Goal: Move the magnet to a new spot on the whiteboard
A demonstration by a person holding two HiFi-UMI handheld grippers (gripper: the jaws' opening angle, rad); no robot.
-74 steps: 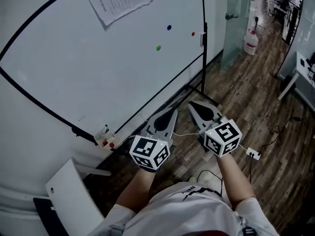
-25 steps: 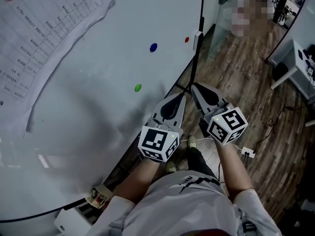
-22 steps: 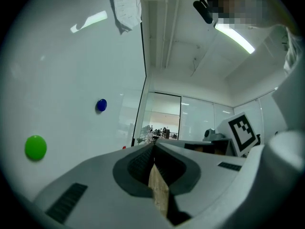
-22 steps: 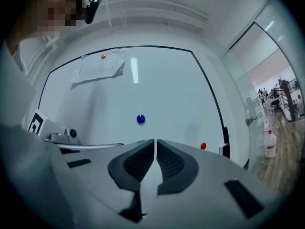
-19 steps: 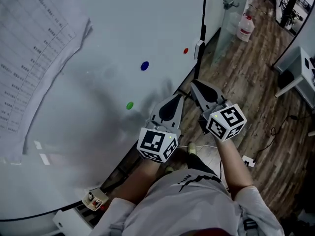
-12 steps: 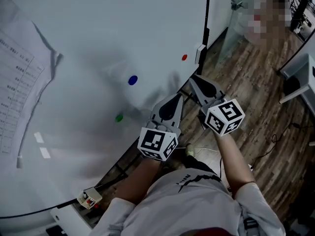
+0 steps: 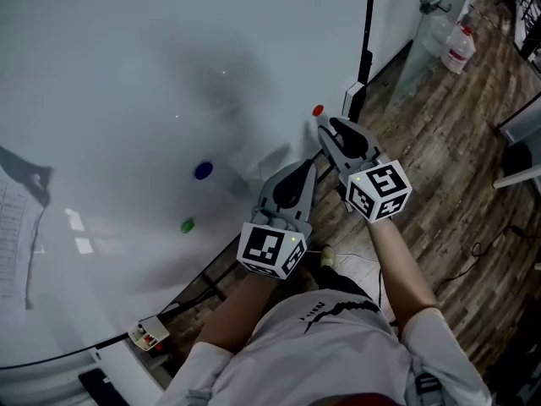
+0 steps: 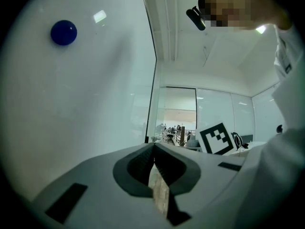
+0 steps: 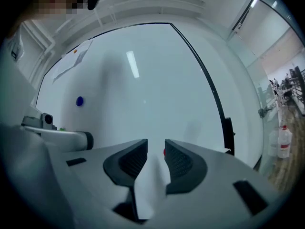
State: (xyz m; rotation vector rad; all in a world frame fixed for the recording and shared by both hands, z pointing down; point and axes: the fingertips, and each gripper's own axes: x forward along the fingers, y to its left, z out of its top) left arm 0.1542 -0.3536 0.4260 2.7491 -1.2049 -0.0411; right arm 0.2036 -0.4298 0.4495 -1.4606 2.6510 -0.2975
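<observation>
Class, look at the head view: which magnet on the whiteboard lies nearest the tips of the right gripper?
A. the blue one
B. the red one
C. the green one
B: the red magnet sits just off the tips of the right gripper, whose fingers are opening with nothing clamped between them. The blue magnet and green magnet lie well away on the whiteboard.

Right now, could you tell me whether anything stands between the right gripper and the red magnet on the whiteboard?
Nothing visible does. The right gripper is opening its jaws just short of the red magnet, which shows in the gap between them with only bare whiteboard around it; it is not yet gripped.
</observation>
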